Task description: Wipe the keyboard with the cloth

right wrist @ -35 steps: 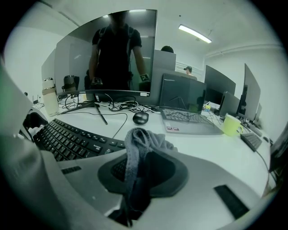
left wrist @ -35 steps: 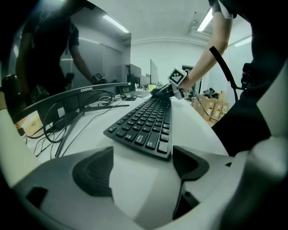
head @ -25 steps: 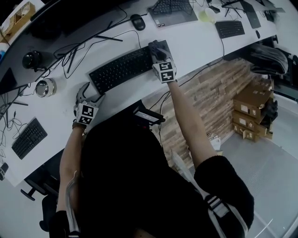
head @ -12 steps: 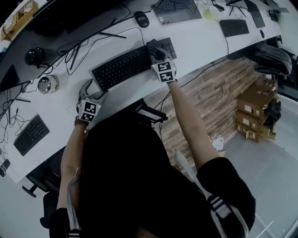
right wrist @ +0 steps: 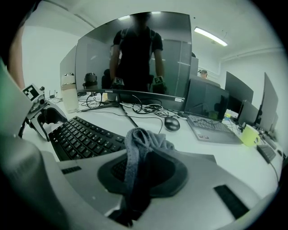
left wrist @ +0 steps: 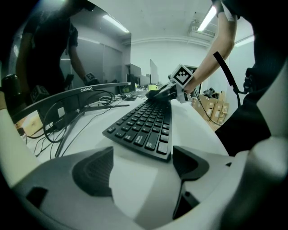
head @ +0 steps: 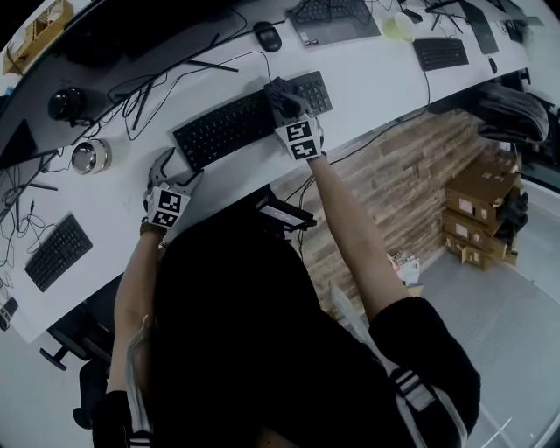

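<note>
A black keyboard [head: 229, 125] lies slantwise on the white desk [head: 367, 87]. My right gripper [head: 282, 98] is shut on a dark grey cloth [head: 278, 90] and presses it on the keyboard's right part, beside the number pad. In the right gripper view the cloth [right wrist: 137, 150] hangs bunched between the jaws over the keys [right wrist: 83, 137]. My left gripper [head: 173, 171] stands open at the keyboard's left end. The keyboard's corner [left wrist: 159, 150] lies just ahead of its pads [left wrist: 92, 173], untouched. The right gripper's marker cube [left wrist: 182, 75] shows at the keyboard's far end.
A mouse [head: 267, 37] and a laptop [head: 332, 19] lie behind the keyboard, under a curved monitor [right wrist: 135, 58] with loose cables [head: 149, 96]. A second keyboard [head: 54, 254] lies at the left. A metal round object [head: 87, 157] sits near the left gripper. Cartons [head: 481, 219] stand on the floor.
My right gripper has slid left along the keyboard with the cloth, away from the number pad. The left gripper has stayed put.
</note>
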### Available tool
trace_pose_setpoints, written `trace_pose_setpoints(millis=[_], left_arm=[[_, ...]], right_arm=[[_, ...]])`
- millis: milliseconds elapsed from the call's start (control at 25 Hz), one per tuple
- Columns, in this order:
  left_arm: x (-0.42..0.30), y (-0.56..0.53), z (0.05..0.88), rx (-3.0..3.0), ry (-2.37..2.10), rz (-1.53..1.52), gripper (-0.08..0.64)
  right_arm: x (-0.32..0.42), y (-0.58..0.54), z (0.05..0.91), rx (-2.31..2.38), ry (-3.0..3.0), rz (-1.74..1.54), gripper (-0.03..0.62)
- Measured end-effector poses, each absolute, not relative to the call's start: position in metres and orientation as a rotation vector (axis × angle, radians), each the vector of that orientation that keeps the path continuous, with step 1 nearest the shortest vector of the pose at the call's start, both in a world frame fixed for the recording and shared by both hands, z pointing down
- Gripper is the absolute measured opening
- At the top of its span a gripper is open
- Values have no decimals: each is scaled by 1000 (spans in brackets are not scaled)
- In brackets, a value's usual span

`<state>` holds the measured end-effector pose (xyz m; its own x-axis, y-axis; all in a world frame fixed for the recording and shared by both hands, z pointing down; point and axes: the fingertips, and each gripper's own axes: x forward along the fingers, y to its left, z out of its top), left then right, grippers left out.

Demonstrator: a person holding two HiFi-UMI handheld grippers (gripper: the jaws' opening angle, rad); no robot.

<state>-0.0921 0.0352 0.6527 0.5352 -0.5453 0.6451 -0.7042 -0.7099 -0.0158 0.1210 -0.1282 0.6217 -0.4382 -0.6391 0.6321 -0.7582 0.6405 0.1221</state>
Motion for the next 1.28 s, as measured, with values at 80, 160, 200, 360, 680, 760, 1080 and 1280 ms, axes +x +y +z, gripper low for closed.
trace_pose_setpoints(millis=[80,160,200,360,680,760,1080,1280], left_arm=[[-92,35,652,2530,-1050,935,402],[-92,35,652,2529,-1049,935,402],[-92,35,653,2528,-1049,935,402],[-92,35,653,2528,-1050,933,402],[-93,35,653,2530,-1051,936,402],[-92,36,655,2533,-1050,933,402],[-91,36,654,2530,-1048,934,402],[-92,35,654,2531,-1049,932,402]], right_arm=[[117,-126,621,1071,-2209,227,54],[113,-124,622,1050,-2216,216,54],[110,-123,622,1039,-2219,210,54],[95,-115,622,979,-2242,181,54],[74,-104,623,923,-2270,148,54],[72,-103,622,907,-2274,139,54],[56,-92,623,819,-2281,69,54],[49,-88,623,762,-2286,11,54]])
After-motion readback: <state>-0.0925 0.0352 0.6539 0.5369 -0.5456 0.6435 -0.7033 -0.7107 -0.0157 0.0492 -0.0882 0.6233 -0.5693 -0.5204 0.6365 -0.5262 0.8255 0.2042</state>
